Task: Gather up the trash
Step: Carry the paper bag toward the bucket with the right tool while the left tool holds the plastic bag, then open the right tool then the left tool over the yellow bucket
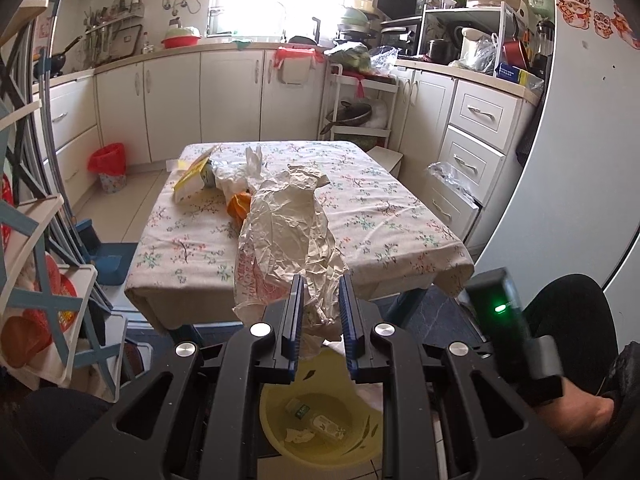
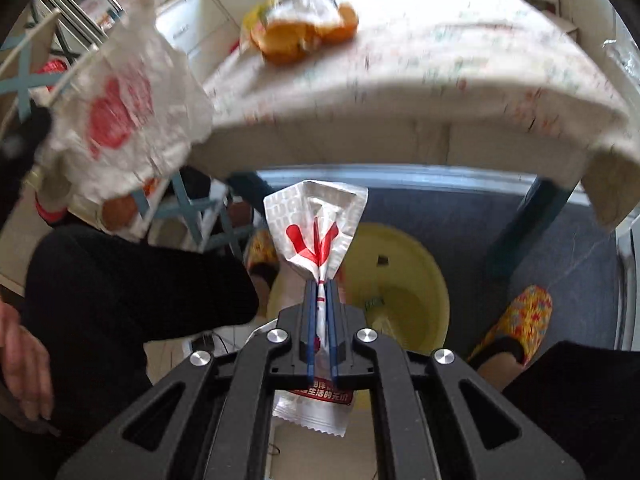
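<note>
The table (image 1: 384, 216) with flowered cloth still carries orange peels (image 2: 308, 36), blurred. The left gripper (image 1: 320, 320) pinches a crumpled paper bag (image 1: 288, 232); the right gripper (image 2: 320, 300) is clamped on a white-red wrapper (image 2: 316, 224), above the yellow basin (image 2: 404, 280).

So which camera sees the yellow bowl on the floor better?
The left wrist view: the yellow bowl shows its inside, with a small bottle in it. In the right wrist view a snack wrapper covers part of it.
</note>
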`<state>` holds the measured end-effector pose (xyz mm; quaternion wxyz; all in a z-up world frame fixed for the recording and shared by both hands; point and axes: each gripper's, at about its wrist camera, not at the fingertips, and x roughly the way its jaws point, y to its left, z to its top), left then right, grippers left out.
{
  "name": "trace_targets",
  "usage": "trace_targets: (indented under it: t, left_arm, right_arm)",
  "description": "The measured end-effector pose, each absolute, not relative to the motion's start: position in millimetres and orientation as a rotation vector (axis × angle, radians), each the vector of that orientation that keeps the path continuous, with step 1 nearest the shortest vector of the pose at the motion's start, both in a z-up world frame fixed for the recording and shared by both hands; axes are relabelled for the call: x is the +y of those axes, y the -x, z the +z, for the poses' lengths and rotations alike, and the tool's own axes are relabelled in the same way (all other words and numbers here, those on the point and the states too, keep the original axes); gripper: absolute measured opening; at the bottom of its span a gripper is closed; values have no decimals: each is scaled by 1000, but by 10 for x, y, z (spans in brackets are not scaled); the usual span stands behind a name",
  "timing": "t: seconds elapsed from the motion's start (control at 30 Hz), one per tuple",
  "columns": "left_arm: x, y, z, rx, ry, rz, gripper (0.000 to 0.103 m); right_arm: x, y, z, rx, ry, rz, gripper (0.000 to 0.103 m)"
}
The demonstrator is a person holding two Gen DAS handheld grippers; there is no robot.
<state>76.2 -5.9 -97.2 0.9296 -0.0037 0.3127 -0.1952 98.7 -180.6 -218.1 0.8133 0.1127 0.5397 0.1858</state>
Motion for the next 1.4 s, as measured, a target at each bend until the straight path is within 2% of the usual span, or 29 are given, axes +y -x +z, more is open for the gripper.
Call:
trace_targets:
  t: [0.1,0.17,0.2,0.37,0.57,0.77,0.83,0.9,1.0,1.4]
  left_arm:
    - [-59,-726,-1025,666,17,-405,16]
    - [-57,-706,-1078,687,21,-409,16]
    - [-56,-699,-1106,701,29,-414,16]
    - [-67,-727,-1270,786,72,-433,16]
    - [-153,-768,-1497,886,50,-439,17]
    - [-316,-833,-1828,1047,-10,-446,19]
    - [-345,-846,-1910,1090,-29,-448,23]
    - [-361,-840,-1949,1102,-47,-435,36]
    - [-354,-829,-1939,1093,-48,-427,47]
    - [-51,-959,-1756,1001,85,-320,54]
  right_arm:
    - [-1759,-951,-2252,1185,-218,396,11]
    - [-1759,-936,-2258,1185,-214,382,41]
    - [-1759,-927,-2256,1181,-212,380,42]
    - [-1896,-948,-2198,1157,-262,335,43]
    - [-2128,-959,-2105,1098,-385,272,56]
    - [-2262,-932,-1935,999,-445,232,60]
    - [-2283,-927,-1913,983,-455,228,62]
    - [-2285,-923,-1897,976,-460,226,62]
    - [-2304,-927,-1883,967,-464,227,62]
    - [-2202,-899,-1755,903,-414,251,62]
